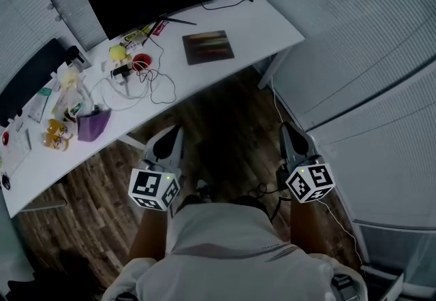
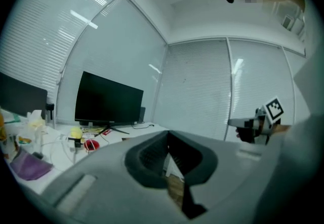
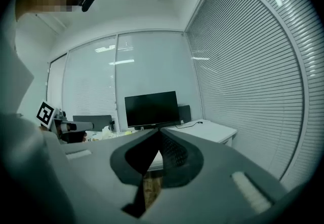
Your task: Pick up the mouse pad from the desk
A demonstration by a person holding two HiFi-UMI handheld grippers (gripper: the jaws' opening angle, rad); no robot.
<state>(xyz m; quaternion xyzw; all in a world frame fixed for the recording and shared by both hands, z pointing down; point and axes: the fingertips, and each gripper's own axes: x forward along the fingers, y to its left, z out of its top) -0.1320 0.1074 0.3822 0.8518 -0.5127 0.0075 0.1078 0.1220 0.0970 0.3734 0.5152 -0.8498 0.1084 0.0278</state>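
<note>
Desk (image 1: 272, 27): cluttered left, bare right. Mouse pad (image 1: 208, 46) lies flat on the right half, long side along the desk edge. Left gripper (image 1: 174, 133) and right gripper (image 1: 287, 129) hang over the floor, jaws pressed together, empty. The pad lies ahead between them, likely nearer the left.

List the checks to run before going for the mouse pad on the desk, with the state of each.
1. Dark striped rectangular mouse pad lies flat on the white desk with nothing on top: ok.
2. Left hand-held gripper open for a grasp: not ok, jaws shut and empty.
3. Right hand-held gripper open for a grasp: not ok, jaws shut and empty.
4. Grippers at the pad: not ok, both hang over the wooden floor, short of the desk.
5. Tangled white cables clear of the pad: ok, they lie apart from it, to its left.
6. Pad edge raised enough to grip: cannot tell.
</note>
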